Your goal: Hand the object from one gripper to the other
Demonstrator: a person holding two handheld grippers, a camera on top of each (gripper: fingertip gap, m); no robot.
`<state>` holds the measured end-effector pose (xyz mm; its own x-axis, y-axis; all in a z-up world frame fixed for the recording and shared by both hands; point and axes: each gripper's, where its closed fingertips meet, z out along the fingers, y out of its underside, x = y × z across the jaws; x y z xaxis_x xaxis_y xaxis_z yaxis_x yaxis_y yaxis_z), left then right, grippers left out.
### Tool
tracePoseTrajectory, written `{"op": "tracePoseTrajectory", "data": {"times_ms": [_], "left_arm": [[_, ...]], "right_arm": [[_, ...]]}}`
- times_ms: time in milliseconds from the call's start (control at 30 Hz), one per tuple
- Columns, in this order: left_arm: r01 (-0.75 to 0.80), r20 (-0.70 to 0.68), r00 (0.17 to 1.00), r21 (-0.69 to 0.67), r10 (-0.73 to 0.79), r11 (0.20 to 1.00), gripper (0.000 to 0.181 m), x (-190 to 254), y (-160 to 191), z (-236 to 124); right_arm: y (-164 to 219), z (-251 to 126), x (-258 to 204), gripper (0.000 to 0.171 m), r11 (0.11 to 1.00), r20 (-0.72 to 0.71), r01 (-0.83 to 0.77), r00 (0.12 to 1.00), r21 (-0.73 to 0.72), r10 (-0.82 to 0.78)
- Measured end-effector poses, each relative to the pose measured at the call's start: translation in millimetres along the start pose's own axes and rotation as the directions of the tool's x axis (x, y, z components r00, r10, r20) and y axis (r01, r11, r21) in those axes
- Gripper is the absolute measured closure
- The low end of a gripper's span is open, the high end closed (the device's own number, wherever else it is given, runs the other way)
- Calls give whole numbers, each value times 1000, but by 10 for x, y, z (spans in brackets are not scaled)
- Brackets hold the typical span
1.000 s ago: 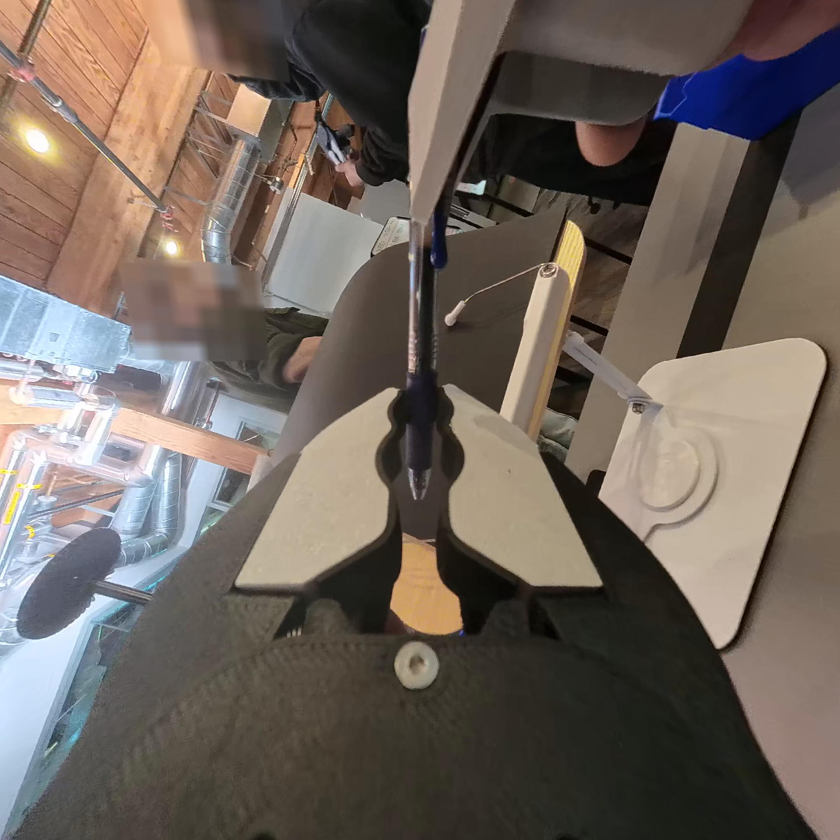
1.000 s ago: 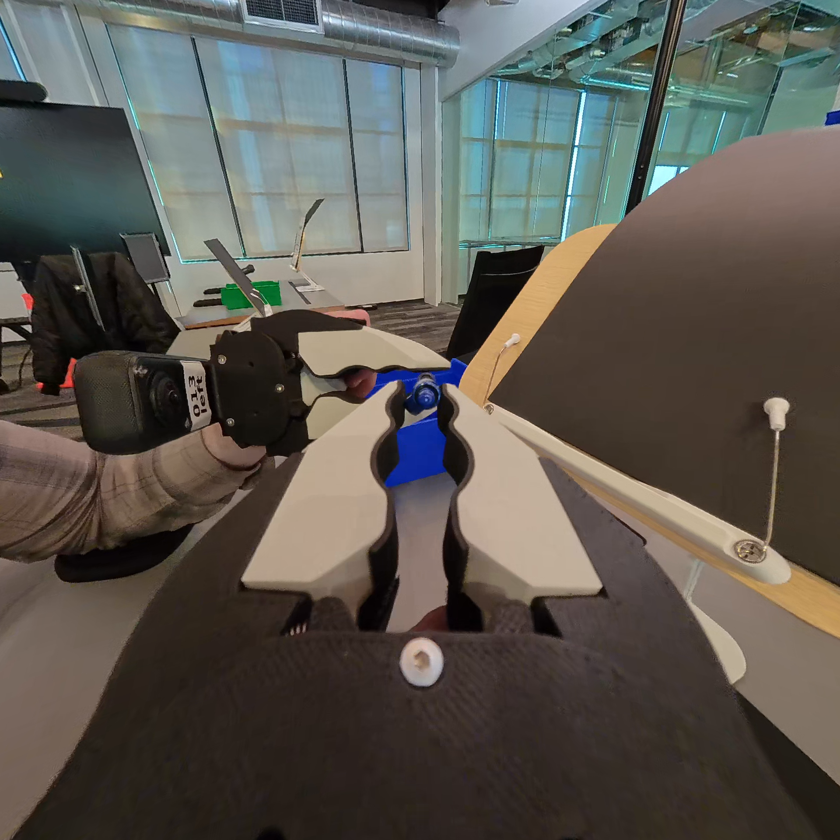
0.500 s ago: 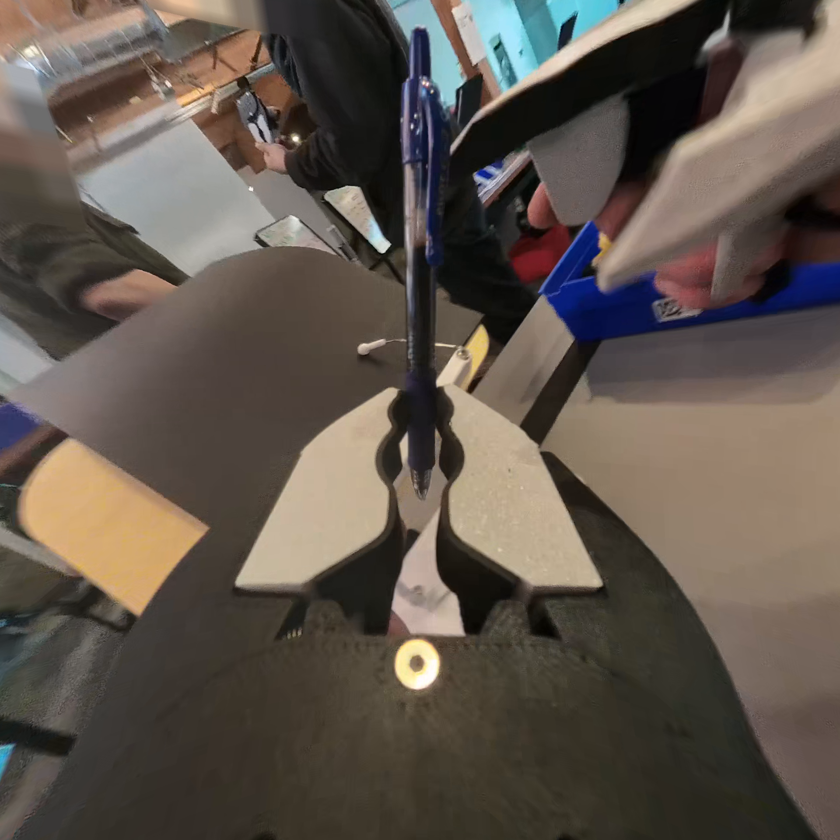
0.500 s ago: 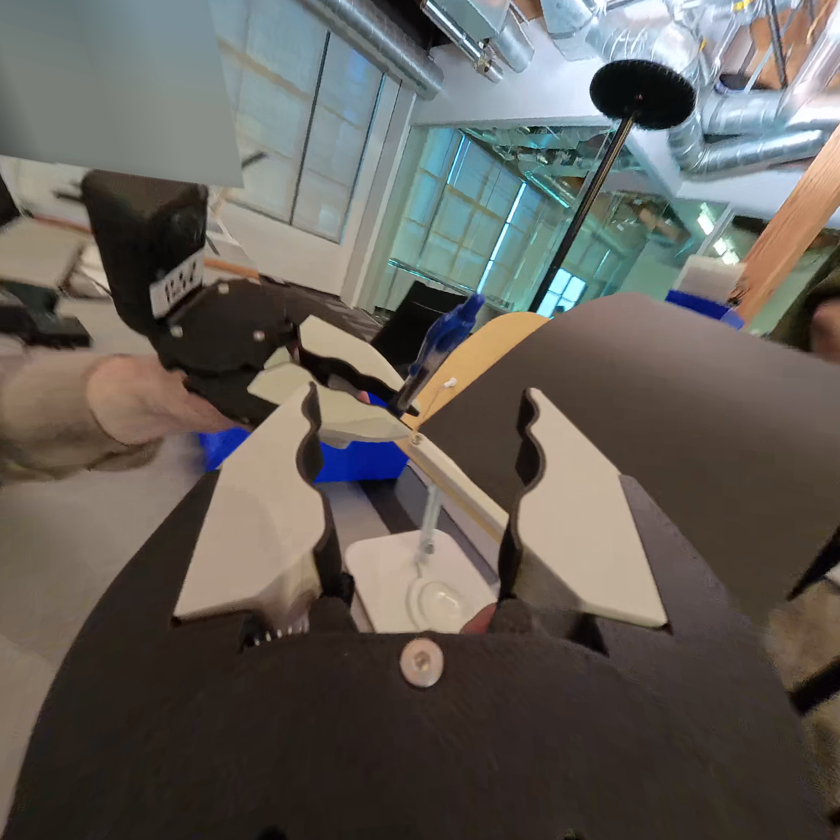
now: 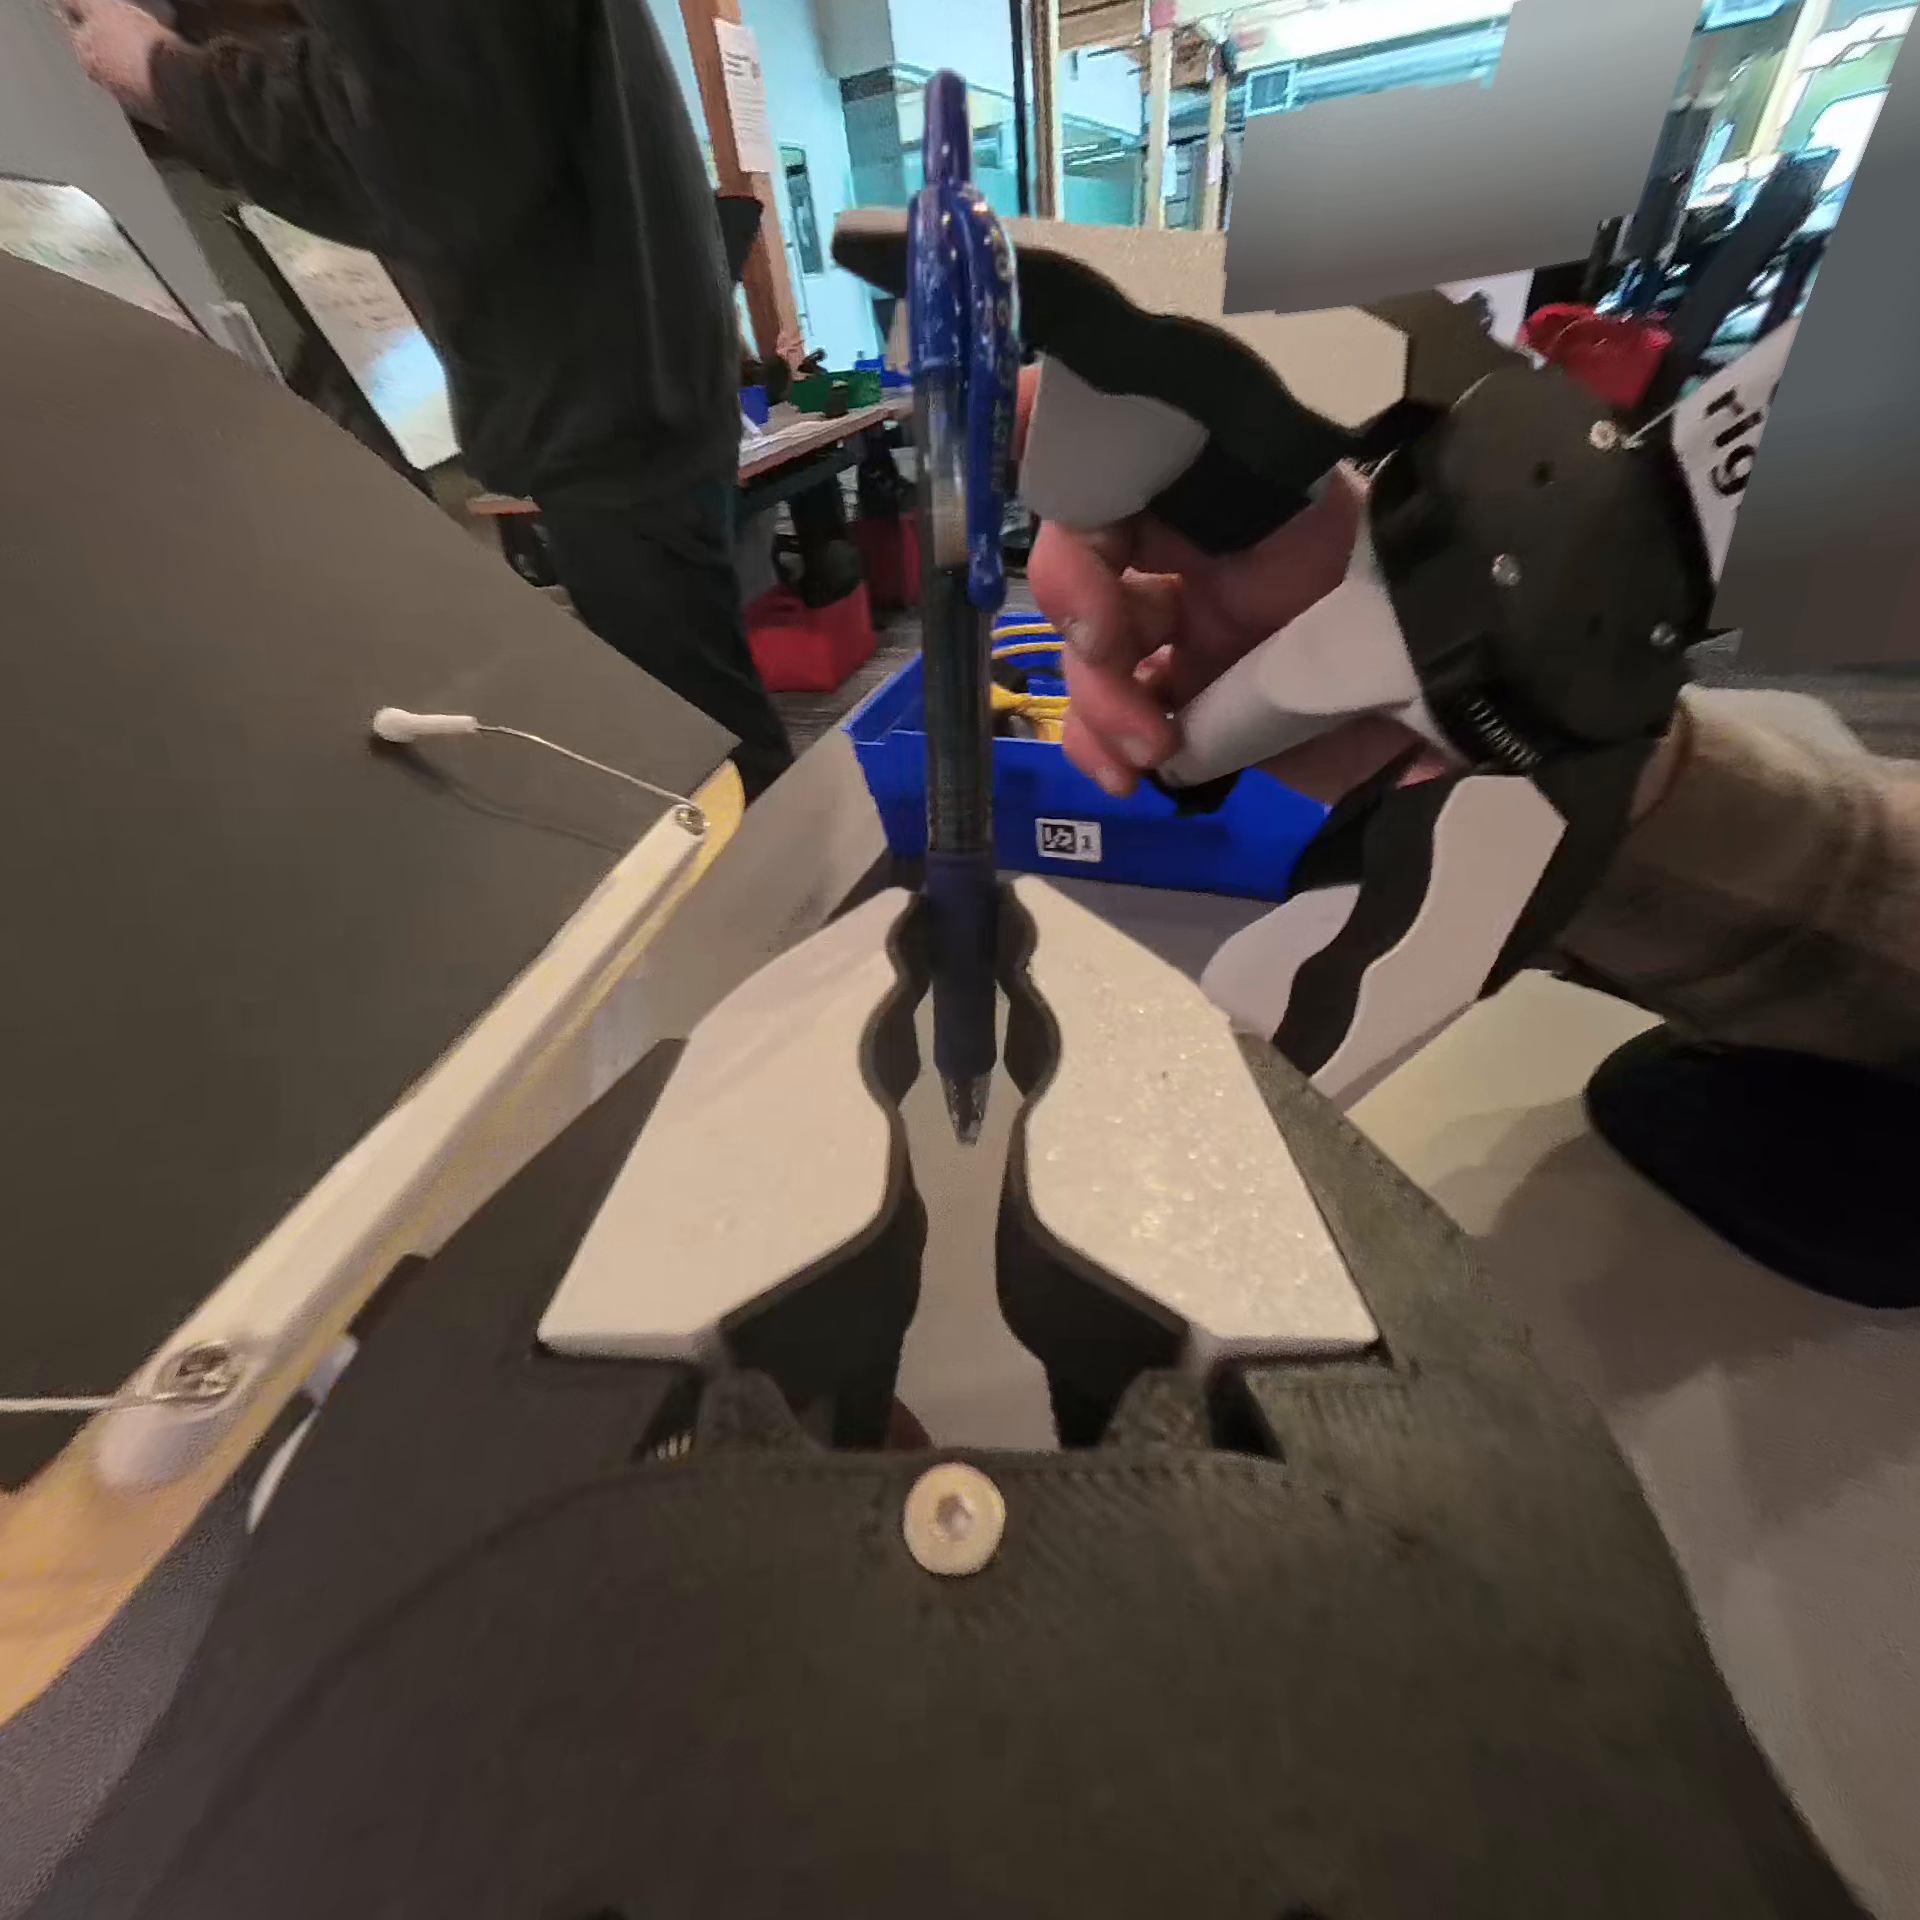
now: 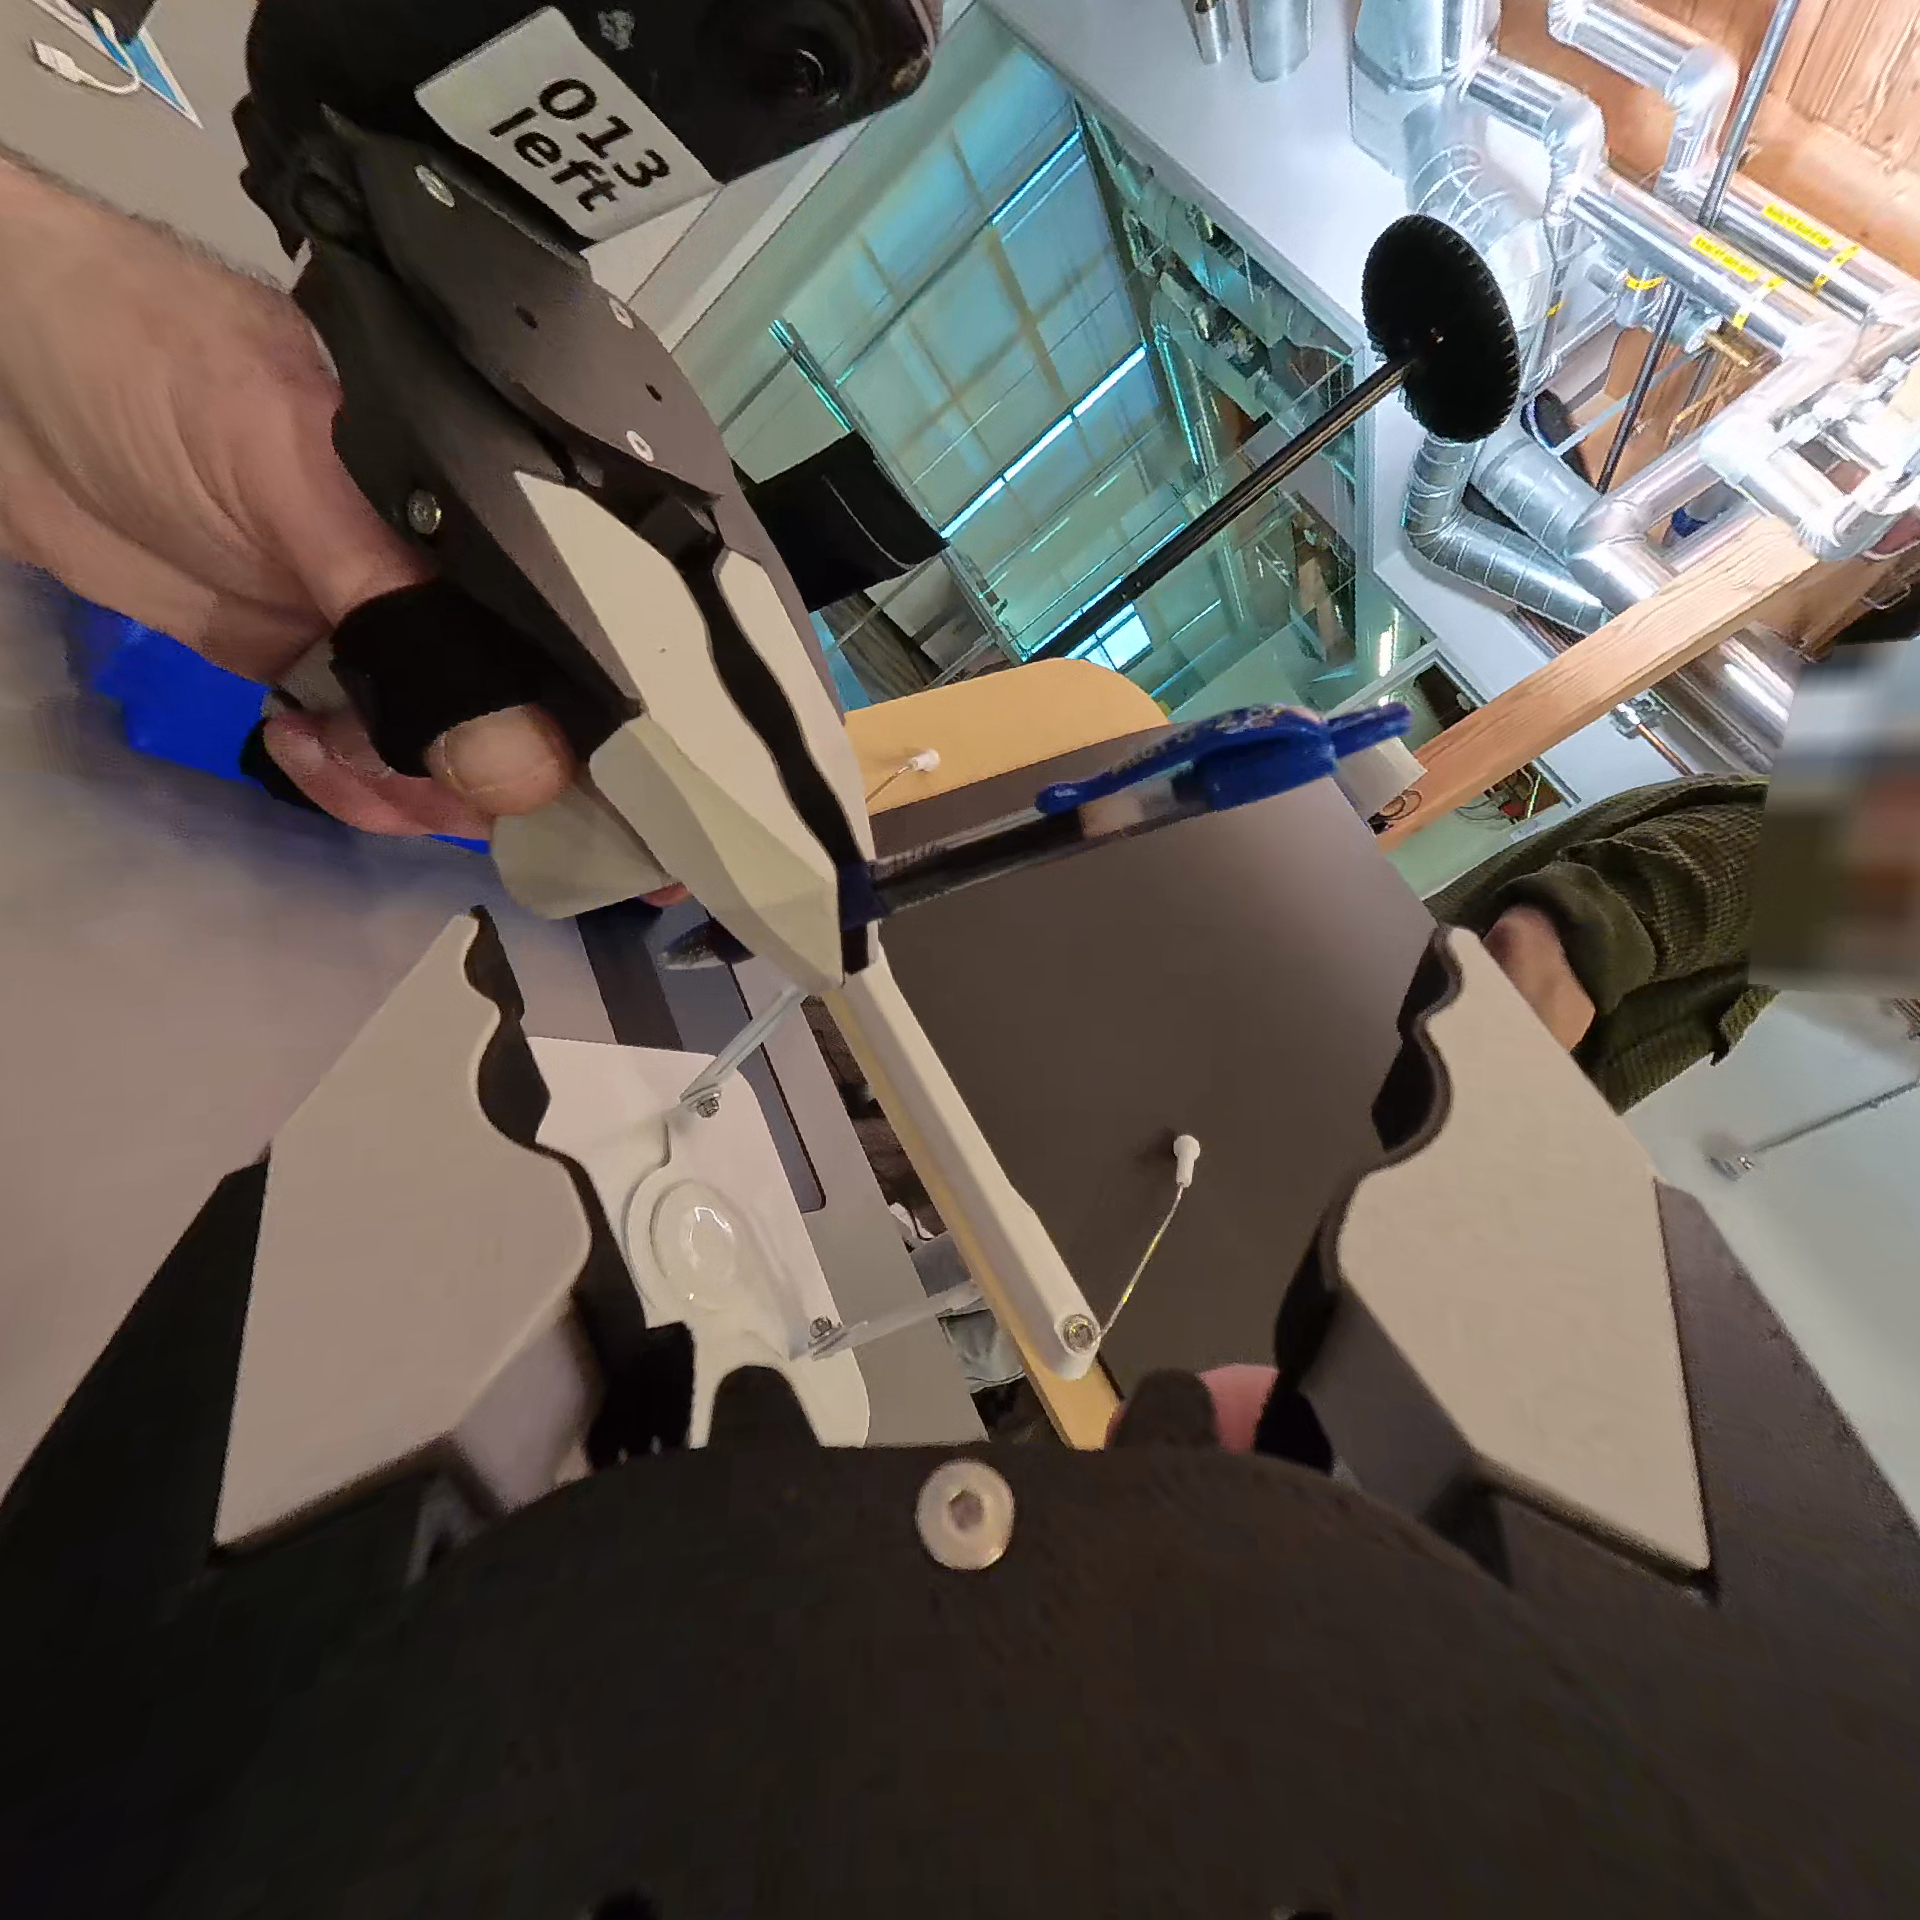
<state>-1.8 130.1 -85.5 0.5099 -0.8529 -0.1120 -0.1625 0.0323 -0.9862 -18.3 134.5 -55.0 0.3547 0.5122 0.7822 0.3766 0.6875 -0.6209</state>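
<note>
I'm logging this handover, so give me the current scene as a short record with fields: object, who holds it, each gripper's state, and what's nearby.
object: blue retractable pen with clip
held by: left gripper, jaws shut on the pen's grip end, writing tip pointing back toward the camera
right gripper: jaws wide open, nothing between them, apart from the pen
pen clip end: free, untouched
nearby: blue plastic bin on the grey table
handover status: pen in left gripper only

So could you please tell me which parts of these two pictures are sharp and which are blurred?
Left wrist view: the pen and left gripper are fairly sharp, while the picture's edges smear. Right wrist view: the right gripper is crisp, but the hand and blue bin at left blur.
</note>
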Motion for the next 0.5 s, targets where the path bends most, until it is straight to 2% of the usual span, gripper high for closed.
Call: {"op": "tracePoseTrajectory", "data": {"times_ms": [133, 333, 500], "left_arm": [[88, -77, 993, 13, -87, 996, 170, 103, -13, 32], [131, -125, 984, 17, -128, 991, 169, 172, -31, 48], [179, -169, 970, 15, -174, 984, 170, 216, -40, 54]], "right_arm": [[3, 10, -53, 12, 999, 13, 51, 999, -12, -51], [25, 11, -163, 12, 995, 63, 101, 993, -25, -99], [40, 14, -100, 12, 994, 29, 103, 994, -31, -102]]}}
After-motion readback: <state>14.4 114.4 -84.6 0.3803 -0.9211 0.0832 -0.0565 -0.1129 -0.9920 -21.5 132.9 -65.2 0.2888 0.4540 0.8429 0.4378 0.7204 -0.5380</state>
